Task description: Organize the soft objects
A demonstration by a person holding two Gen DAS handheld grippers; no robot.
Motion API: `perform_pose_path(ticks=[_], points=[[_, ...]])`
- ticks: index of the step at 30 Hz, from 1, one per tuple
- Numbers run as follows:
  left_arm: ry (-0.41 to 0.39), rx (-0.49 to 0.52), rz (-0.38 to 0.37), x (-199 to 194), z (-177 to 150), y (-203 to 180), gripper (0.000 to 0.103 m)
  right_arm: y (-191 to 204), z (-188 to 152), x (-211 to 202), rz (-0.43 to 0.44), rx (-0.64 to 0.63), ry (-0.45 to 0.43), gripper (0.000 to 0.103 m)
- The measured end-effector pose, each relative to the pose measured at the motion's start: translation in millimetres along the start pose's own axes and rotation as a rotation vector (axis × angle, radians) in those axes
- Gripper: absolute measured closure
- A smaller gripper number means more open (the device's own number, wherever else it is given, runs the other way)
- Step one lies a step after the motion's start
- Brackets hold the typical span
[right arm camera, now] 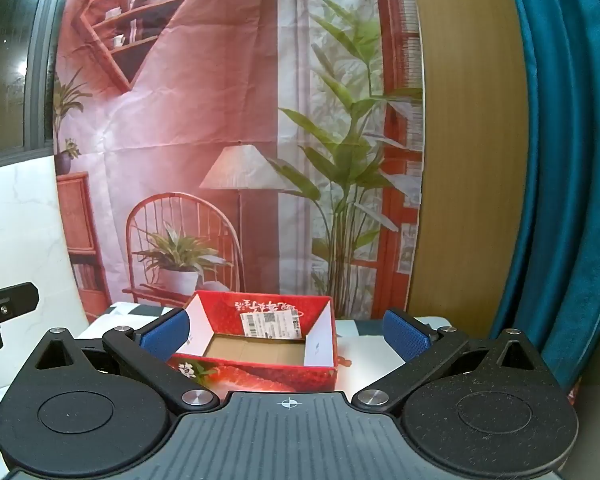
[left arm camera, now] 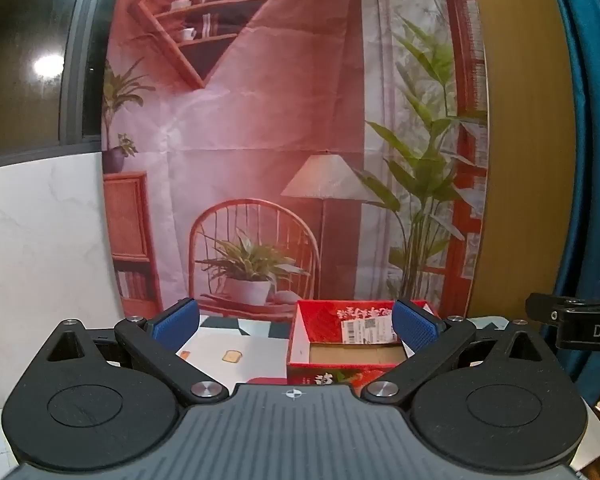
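Nearest the left wrist camera, the left gripper point(left arm camera: 295, 326) of black plastic with blue ribbed pads has its jaws spread wide and nothing between them. Just past its fingers lies a white tabletop point(left arm camera: 256, 360), and on it a small tan toast-shaped soft piece point(left arm camera: 232, 356), with an orange bit near the left pad that is too small to identify. To the right stands an open red cardboard box point(left arm camera: 300, 344) printed with strawberries; its brown floor is bare where visible and a white shipping label point(left arm camera: 366, 330) is stuck on its far inner wall. In the right wrist view, the right gripper point(right arm camera: 286, 336), of the same build, is likewise wide open and holds nothing, with the same red box point(right arm camera: 320, 372) sitting between and just beyond its fingers. Behind the table hangs a printed fabric backdrop point(left arm camera: 260, 140) showing a pink room with chair, lamp and plants, flanked on the right by a teal curtain point(right arm camera: 572, 160).
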State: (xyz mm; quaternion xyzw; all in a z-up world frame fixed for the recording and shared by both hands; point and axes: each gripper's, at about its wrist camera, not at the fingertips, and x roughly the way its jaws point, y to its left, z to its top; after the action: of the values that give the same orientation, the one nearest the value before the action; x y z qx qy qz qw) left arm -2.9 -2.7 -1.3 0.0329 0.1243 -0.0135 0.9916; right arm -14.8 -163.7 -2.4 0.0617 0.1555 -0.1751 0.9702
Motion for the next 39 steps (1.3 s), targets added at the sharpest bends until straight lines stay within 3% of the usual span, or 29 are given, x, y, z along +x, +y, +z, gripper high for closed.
perform_pose_path(ticks=[6,39], points=[[0.035,-0.003,-0.001,5.6,2.3,-4.1,0.0,0.1,0.3,0.1,-0.003,-0.001,0.001,0.0],[0.025,0.003,-0.002,4.0,2.9,2.2,0.0,-2.4,2.6,0.8,-0.004,-0.005,0.002,0.0]])
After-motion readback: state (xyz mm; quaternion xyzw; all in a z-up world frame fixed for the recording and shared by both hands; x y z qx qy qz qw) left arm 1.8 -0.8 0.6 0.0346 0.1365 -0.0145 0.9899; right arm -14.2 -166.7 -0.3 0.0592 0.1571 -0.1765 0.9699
